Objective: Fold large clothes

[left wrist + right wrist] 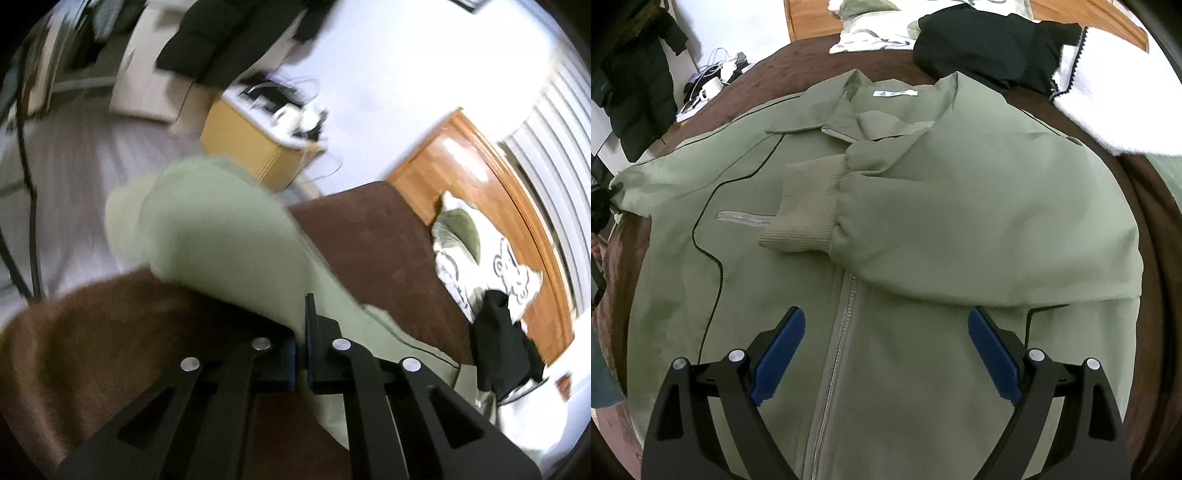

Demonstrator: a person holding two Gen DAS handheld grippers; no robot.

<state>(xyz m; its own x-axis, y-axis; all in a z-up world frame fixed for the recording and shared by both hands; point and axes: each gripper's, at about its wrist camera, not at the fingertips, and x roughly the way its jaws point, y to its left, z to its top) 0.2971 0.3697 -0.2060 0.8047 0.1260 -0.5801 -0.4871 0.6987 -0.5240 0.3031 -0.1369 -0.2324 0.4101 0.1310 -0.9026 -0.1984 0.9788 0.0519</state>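
Observation:
A large sage-green zip jacket (923, 206) lies front up on the brown bedspread (1156, 229). Its right sleeve is folded across the chest, ribbed cuff (805, 206) near the zipper. My right gripper (886, 314) hovers open above the lower front, one blue pad on each side of the zipper (842, 332), holding nothing. In the blurred left wrist view my left gripper (304, 325) is shut on the jacket's other sleeve (221, 229), which runs up and left from the jaws past the edge of the bedspread (92, 332).
At the head of the bed lie a black garment (990, 40), a white fleece blanket (1115, 103) and a printed pillow (480, 258) against the wooden headboard (461, 166). Beside the bed stand a cardboard box (251, 144) with cables and a hanging black puffer coat (635, 96).

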